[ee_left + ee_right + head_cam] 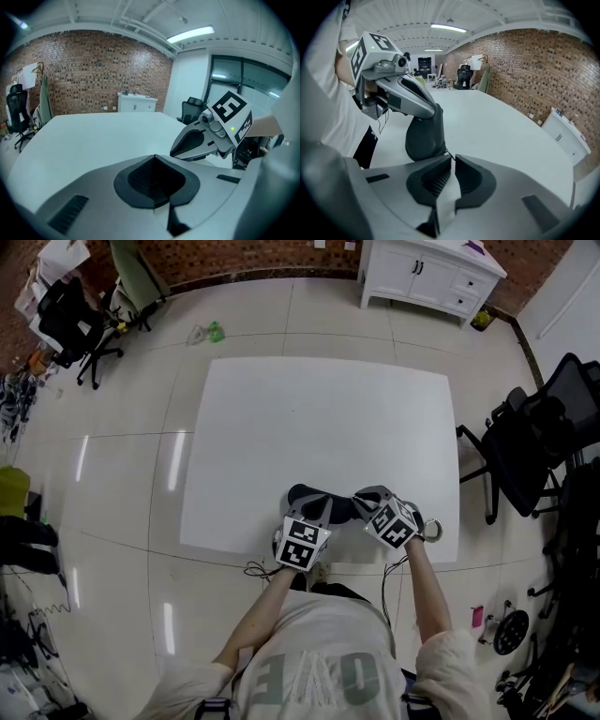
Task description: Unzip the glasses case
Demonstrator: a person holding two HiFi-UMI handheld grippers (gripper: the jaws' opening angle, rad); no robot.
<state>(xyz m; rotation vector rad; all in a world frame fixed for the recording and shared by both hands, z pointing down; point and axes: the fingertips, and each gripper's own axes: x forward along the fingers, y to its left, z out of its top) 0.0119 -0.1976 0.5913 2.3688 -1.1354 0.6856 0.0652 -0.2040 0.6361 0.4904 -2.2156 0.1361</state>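
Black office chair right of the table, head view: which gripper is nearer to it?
Right. The right gripper sits toward the black office chair, at the table's near edge; the left gripper is further left, the glasses case between them.

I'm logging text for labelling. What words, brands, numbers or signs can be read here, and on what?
"ONE", upside down from the head view: big letters on the person's shirt.
Cubes on the left gripper and right gripper: square patterns, no words.
Glasses case, zipper pull: no print visible.

Shirt w/ "ONE", upside down
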